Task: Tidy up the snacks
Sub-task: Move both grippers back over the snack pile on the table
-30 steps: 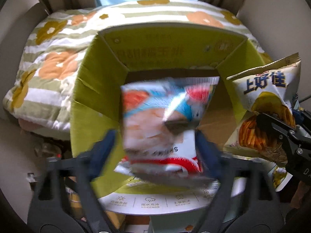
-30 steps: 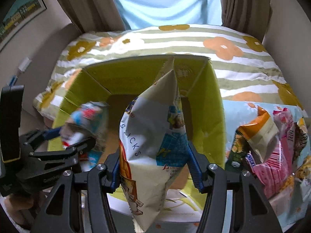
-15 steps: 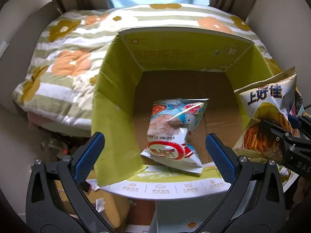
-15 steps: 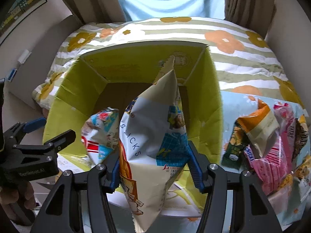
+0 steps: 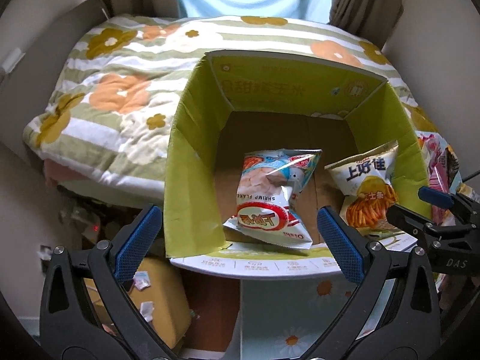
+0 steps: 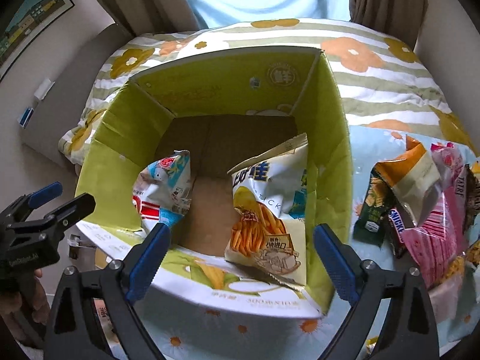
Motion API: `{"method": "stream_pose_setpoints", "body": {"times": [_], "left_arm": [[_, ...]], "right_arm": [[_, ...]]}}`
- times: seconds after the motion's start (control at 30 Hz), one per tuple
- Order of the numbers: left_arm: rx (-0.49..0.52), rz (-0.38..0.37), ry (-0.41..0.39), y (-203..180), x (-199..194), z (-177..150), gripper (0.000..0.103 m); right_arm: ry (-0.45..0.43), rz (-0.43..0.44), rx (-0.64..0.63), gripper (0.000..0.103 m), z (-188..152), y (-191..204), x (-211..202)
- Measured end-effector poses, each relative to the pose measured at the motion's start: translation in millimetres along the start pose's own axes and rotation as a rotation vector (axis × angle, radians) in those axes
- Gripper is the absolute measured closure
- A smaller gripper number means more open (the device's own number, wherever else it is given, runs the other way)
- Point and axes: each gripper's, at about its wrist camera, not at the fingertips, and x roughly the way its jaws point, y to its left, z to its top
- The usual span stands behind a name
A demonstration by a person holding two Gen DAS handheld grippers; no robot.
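Observation:
An open green cardboard box (image 5: 192, 180) (image 6: 120, 126) stands in front of both grippers. A shrimp flakes bag (image 5: 270, 198) (image 6: 168, 186) lies inside at its left, and a white potato sticks bag (image 5: 366, 192) (image 6: 264, 210) leans inside against its right wall. My left gripper (image 5: 237, 216) hangs open above the box's near edge and holds nothing. My right gripper (image 6: 241, 231) hovers over the near right corner. Its jaws are opening, and the sticks bag lies below them, free of the pads. Each gripper shows at the edge of the other's view.
A pile of loose snack packets (image 6: 420, 210) lies to the right of the box on a flowered cloth. A striped floral quilt (image 5: 120, 90) covers the bed behind. Litter and a yellow box (image 5: 156, 300) sit on the floor at lower left. A hand (image 6: 27, 306) holds the left gripper.
The left gripper opened and let the shrimp flakes bag drop into the box, then drew back and up. The right gripper opened and the sticks bag fell into the box.

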Motion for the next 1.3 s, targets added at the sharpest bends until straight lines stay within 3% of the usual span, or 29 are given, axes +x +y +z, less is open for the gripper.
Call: {"method": "stream_pose_setpoints", "body": {"times": [0.37,0.77,1.03,1.3], "left_arm": [[0.077,-0.084,-0.051,-33.0,-19.8,4.6,0.001],[0.206,-0.195,-0.093,-141.3,-53.7,-15.1,0.001],[0.167,-0.228,-0.009,-227.0,-48.9,-61.7,0.001],[0.089,-0.241,0.112,-295.5,-26.0,-120.2,0.001]], "right_arm": [[-0.065,-0.051,0.031,0.008,-6.6,-14.9,-45.6],[-0.202,-0.125,0.124,0.008,-44.1,-98.5,-129.6],[-0.200,-0.130,0.079,0.008,-80.6,-169.7,-161.3],[-0.170,-0.106,0.016,0.008,-113.3,-224.3,-164.0]]}}
